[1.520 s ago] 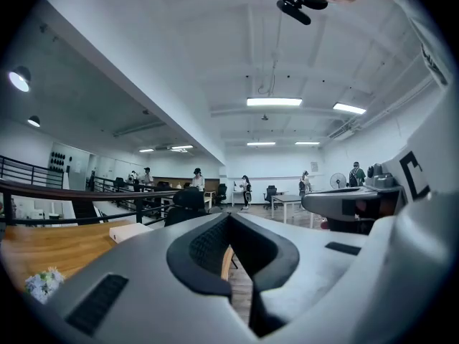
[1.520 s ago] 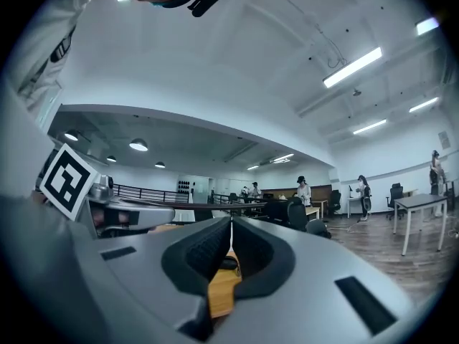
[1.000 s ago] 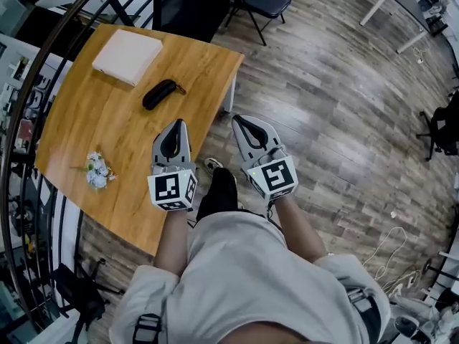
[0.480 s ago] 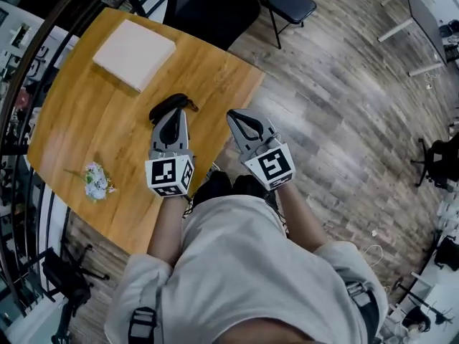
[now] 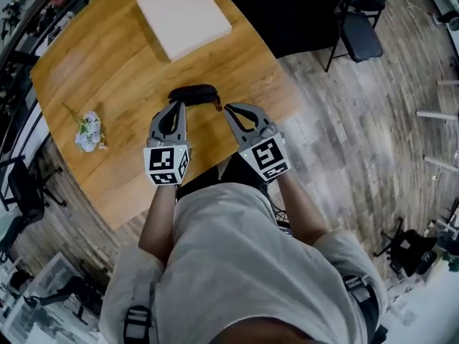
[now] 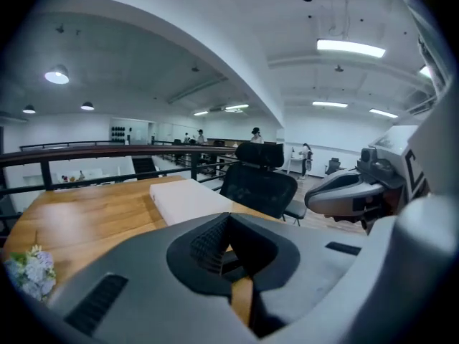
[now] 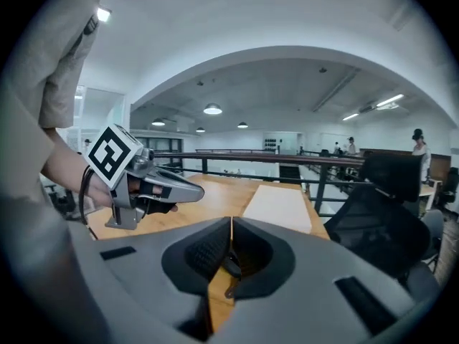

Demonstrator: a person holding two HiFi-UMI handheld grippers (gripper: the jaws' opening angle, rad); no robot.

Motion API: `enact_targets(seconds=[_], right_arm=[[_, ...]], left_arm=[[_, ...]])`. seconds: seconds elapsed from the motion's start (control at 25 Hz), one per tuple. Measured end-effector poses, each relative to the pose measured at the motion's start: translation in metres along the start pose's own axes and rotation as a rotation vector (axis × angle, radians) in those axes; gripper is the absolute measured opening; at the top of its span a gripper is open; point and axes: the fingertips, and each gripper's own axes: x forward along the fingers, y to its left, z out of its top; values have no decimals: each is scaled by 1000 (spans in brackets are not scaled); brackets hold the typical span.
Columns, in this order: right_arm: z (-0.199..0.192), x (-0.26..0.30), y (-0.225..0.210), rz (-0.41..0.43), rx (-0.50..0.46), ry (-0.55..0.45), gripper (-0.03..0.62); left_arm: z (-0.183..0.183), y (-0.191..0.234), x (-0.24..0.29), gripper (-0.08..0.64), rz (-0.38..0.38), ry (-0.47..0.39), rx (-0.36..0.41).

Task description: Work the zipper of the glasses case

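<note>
1. Pointing toward the near side of the glasses case [image 5: 192, 93], the left gripper [image 5: 177, 106] has its jaws pressed together with nothing between them.
2. The right gripper [image 5: 229, 109] is held beside it, jaws likewise closed and empty, its tip close to the case's right end.
3. The black case lies crosswise on the wooden table [image 5: 107, 77], just beyond both gripper tips; whether either tip touches it cannot be told. A small pull tab [image 5: 217, 105] hangs off its right end, near the right gripper.
4. Farther back on the table rests a flat white box [image 5: 184, 16]. A small bunch of pale flowers [image 5: 87, 131] lies well to the left.
5. Beyond the table stand a black office chair [image 6: 258, 185] and a dark railing [image 6: 107, 150]. A folding chair [image 5: 356, 29] stands on the wood floor [image 5: 344, 120] to the right.
</note>
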Motion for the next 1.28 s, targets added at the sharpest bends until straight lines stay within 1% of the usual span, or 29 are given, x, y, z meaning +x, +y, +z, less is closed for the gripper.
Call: enact_targets(seconds=[0.12,0.32,0.4,0.52,0.6,0.72,0.76,0.84,0.96,1.04,1.12,1.28], right_arm=[[-5,23,-3,133,-44,30,26],[-20,57,-7,280,-187,82,26],[-27,67,-5,335,-217,93,26],[-39,75,-2,384,-256,123,26],[-47,80,-1,399,-286,151,28],[-57,90,-2,418,-339,187,31],[-60,94,-2,425,-357,201,50],[-68,100,1,441,-386,231,166],[-79,108,7,457,-443,266,219],[-85,118,10,467,-502,282,265],[-90,127,11,464,-554,295,291],[-100,140,12,461,-592,345,337]], left_arm=[[-11,11,3,23,104,29,-33],[-39,17,1,23,218,74,-100],[-52,19,-4,23,278,85,-141],[-71,18,-8,23,337,100,-202],[-78,17,-6,23,349,105,-227],[-84,16,-1,23,357,104,-240],[-86,16,0,23,359,102,-243],[-90,19,-1,23,366,98,-253],[-99,26,-4,23,380,101,-277],[-102,32,-5,23,387,105,-286],[-102,39,-7,23,393,105,-288],[-105,48,-8,23,401,108,-299]])
